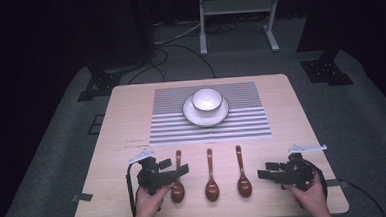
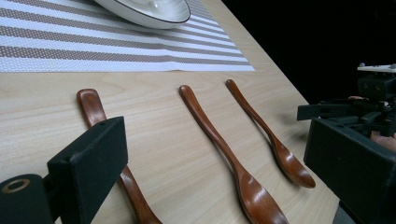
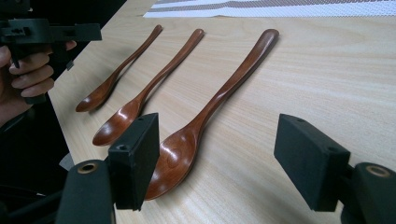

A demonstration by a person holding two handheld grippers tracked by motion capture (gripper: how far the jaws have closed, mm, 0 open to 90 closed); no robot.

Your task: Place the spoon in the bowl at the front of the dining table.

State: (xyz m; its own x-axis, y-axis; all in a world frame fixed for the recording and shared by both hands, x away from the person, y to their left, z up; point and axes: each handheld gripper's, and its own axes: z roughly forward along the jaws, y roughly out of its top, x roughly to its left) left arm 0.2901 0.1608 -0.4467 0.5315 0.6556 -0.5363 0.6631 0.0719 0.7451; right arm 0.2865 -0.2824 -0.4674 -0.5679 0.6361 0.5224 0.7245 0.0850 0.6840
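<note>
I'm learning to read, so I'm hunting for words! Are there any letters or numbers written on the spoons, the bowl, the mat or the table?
No readable text: the three wooden spoons, the white bowl, its plate and the striped placemat are plain.
Too faint and small to read: a thin mark on the table, left of the placemat; it may be writing, but I cannot tell.

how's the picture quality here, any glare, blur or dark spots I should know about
High view: the table is evenly lit, the surroundings fall to near black, the image is soft. Left gripper view: the near jaws are blurred and mild sheen sits on the spoon bowls. Right gripper view: bright highlights on the nearest spoon, which looks stretched, and a dark left edge.
</note>
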